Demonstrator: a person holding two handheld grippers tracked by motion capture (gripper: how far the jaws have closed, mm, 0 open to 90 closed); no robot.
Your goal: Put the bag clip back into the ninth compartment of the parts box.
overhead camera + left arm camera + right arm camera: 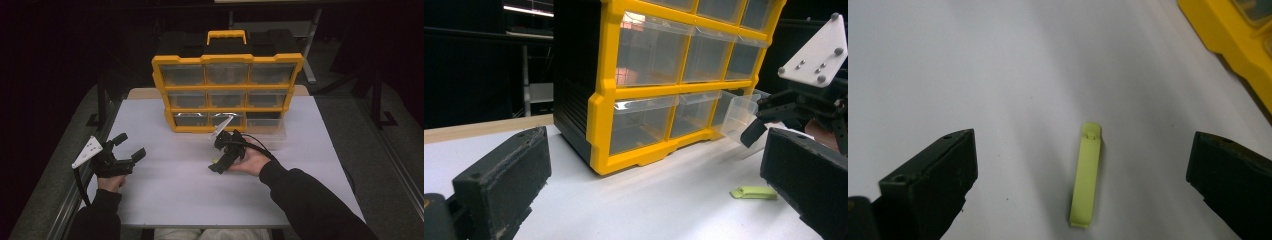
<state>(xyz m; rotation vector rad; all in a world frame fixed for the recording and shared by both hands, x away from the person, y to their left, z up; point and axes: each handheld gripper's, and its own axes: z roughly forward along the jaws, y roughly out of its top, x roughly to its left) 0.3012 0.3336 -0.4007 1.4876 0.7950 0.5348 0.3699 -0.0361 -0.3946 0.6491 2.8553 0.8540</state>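
Your right gripper point(1083, 165) hangs wide open and empty over the lime-green plastic clip point(1086, 175) lying flat on the white table point(998, 75) between its jaws, long axis running away from you (the left gripper point(125, 150), also open and empty, is well apart).

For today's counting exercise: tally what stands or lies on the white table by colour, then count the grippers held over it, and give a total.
Yellow-framed drawer cabinet: 1
Clear drawer pulled out of it: 1
Lime-green clip: 1
Black grippers: 2, the left gripper and the right gripper
Total: 5
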